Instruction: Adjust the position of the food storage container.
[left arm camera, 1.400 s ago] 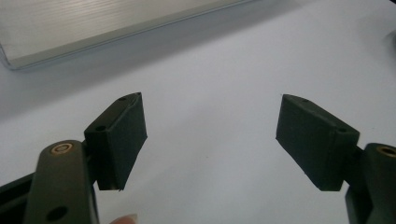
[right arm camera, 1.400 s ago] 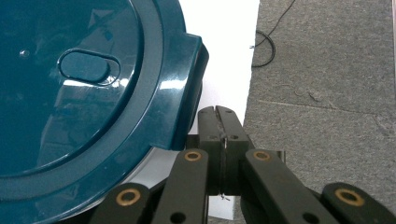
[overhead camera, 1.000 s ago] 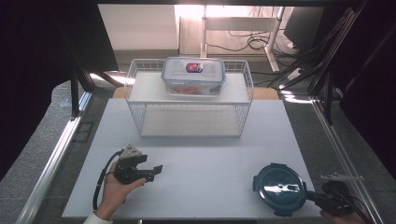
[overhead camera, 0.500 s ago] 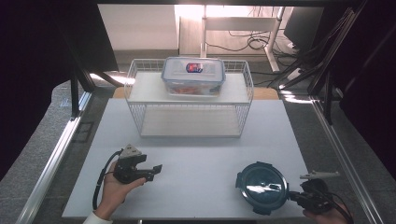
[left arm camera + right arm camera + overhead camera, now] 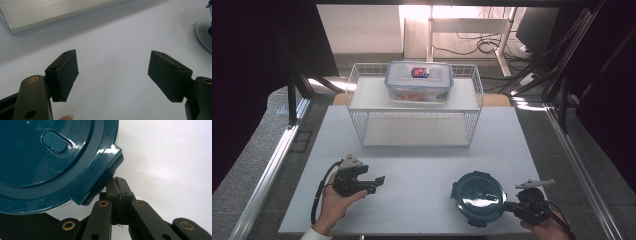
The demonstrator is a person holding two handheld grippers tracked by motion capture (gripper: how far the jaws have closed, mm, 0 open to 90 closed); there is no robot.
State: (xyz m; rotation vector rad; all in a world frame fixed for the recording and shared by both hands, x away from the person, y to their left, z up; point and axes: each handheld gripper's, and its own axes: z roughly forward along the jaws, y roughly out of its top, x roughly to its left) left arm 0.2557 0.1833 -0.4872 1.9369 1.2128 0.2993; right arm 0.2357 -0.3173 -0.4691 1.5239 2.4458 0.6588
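A round dark-teal lidded container (image 5: pixel 477 197) sits on the white table (image 5: pixel 422 160) near the front right. My right gripper (image 5: pixel 510 205) is at its right side, jaws shut flat together. In the right gripper view the gripper (image 5: pixel 117 181) has its tips tucked against and under a latch tab (image 5: pixel 110 157) of the teal lid (image 5: pixel 45 155); I see nothing between the jaws. My left gripper (image 5: pixel 379 181) is held at the front left, pointing right, well apart from the container. In the left gripper view the left gripper (image 5: pixel 112 72) is open over bare table.
A white wire basket shelf (image 5: pixel 477 90) stands at the back middle of the table. A clear rectangular lidded box (image 5: pixel 419 80) with red contents rests on top of it. The container's edge (image 5: pixel 206 32) shows at the far right of the left gripper view.
The round teal container has slid left across the table with my right gripper following at its right side. My left gripper has stayed where it was, open.
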